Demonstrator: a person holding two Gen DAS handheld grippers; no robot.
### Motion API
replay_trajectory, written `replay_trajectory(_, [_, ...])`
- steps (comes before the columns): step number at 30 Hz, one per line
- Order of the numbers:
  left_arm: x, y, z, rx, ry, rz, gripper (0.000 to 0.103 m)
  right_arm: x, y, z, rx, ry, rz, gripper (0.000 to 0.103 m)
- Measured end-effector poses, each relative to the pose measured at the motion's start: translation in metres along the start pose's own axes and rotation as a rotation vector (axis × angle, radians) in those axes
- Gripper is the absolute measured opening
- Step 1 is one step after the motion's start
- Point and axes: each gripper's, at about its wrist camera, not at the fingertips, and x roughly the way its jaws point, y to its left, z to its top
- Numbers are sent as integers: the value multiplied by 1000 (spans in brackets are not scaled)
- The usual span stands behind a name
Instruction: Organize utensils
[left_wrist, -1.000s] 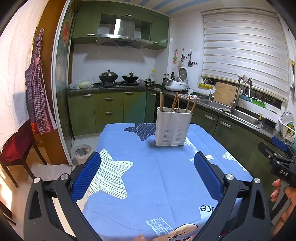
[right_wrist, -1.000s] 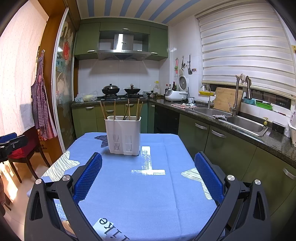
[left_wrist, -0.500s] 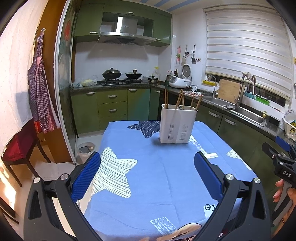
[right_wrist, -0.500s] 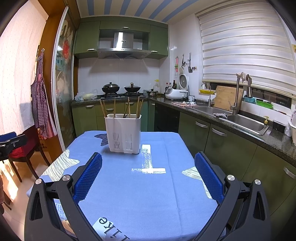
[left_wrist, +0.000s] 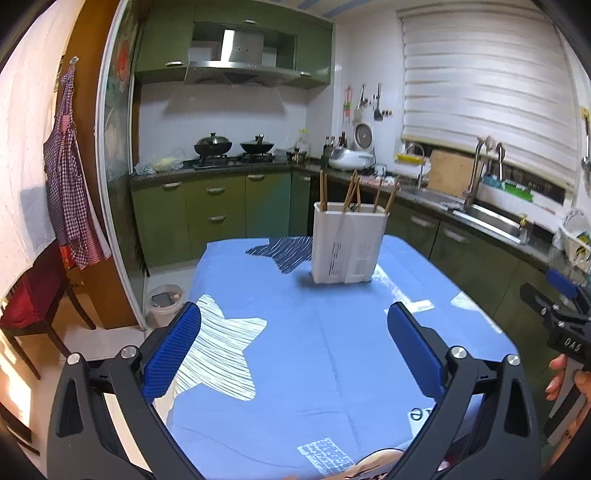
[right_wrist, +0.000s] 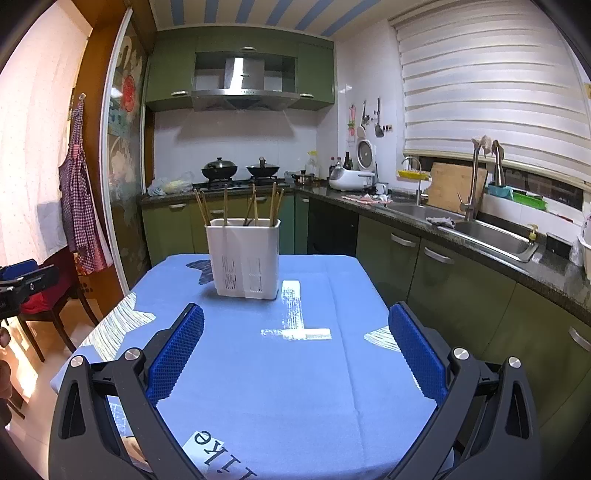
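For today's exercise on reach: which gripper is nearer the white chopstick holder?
Hard to tell; roughly equal. The left gripper sits back and left of the white chopstick holder; the right gripper back and right.

My left claw (left_wrist: 293, 345) and my right claw (right_wrist: 295, 349) both look like matt black plastic, with bright metal screw heads. Their pads (left_wrist: 173, 356) are blue and finely ribbed, rubbery in look; on the right pads (right_wrist: 419, 354) the texture reads as a tight diamond grid. The table (right_wrist: 280, 369) wears a blue cloth, matt, smooth apart from soft fold creases, with printed white patches. Towards its far edge the utensil holder (right_wrist: 243, 258) is white plastic, slightly glossy, with slotted walls. The chopsticks (right_wrist: 225, 206) in it look like plain brown wood. Behind, the sink (right_wrist: 491, 236) and tap are brushed metal, the counter dark polished stone, the cabinets glossy green.
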Motion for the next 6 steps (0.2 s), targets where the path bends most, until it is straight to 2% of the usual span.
replay_trajectory(2, [7, -1, -1, 4, 17, 24, 96, 5, -1, -1, 0, 9, -2, 98])
replay_trajectory(6, [31, -2, 0, 12, 45, 23, 96, 28, -3, -1, -12, 31, -13, 98])
